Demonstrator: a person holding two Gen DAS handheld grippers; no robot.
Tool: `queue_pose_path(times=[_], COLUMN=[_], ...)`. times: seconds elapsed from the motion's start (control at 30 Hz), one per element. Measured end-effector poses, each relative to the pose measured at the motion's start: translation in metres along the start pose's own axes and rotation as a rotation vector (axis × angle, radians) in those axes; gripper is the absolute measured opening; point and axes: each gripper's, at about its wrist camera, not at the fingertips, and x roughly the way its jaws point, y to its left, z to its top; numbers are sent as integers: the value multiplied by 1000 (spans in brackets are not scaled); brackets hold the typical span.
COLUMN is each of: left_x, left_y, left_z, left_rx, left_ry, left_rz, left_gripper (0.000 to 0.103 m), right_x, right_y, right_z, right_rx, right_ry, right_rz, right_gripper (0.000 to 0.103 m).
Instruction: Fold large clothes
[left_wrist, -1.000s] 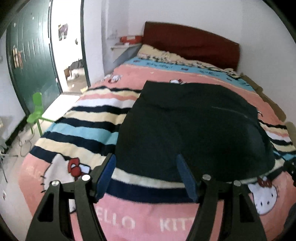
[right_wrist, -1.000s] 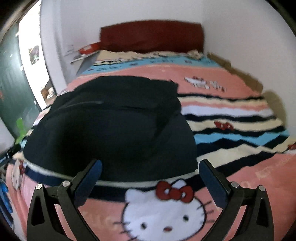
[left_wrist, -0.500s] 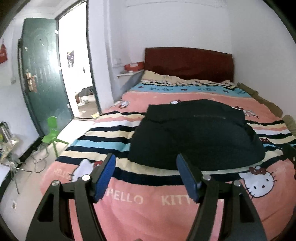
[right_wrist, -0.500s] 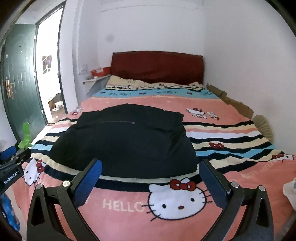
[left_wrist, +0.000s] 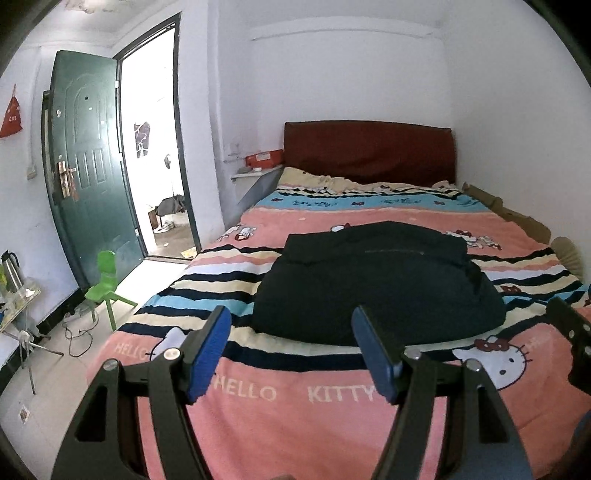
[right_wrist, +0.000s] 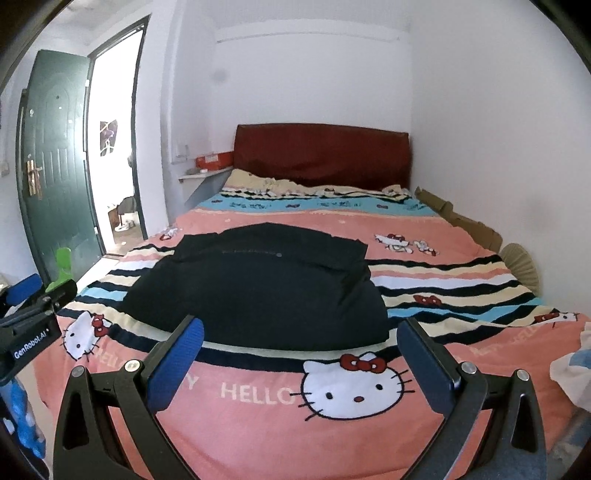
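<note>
Change: we have pulled both grippers back from the bed | left gripper (left_wrist: 291, 349) and right gripper (right_wrist: 301, 360): jaws apart, empty | dark garment (right_wrist: 258, 291): folded mid-blanket (right_wrist: 369, 424) | fold looks finished.

My right claw over the bed

My right gripper (right_wrist: 301, 349) hangs spread wide and empty above the Hello Kitty blanket (right_wrist: 406, 229); the folded black garment (right_wrist: 258, 288) lies beyond its fingertips, my left gripper (right_wrist: 26, 306) at the left edge.
</note>
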Motion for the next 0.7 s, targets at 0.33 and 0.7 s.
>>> queue_pose_path(times=[0.33,0.7], left_x=[-5,8], left_y=[-5,-3], left_z=[-2,-9], left_rx=[15,22], left_ry=[0,35], left_rz=[-26,-23], left_gripper=[67,67], right_x=[-6,5], right_y=[-1,-2], right_z=[2,2], right_rx=[2,11], right_ry=[-18,-1], right_rz=[6,11], right_gripper=[102,102])
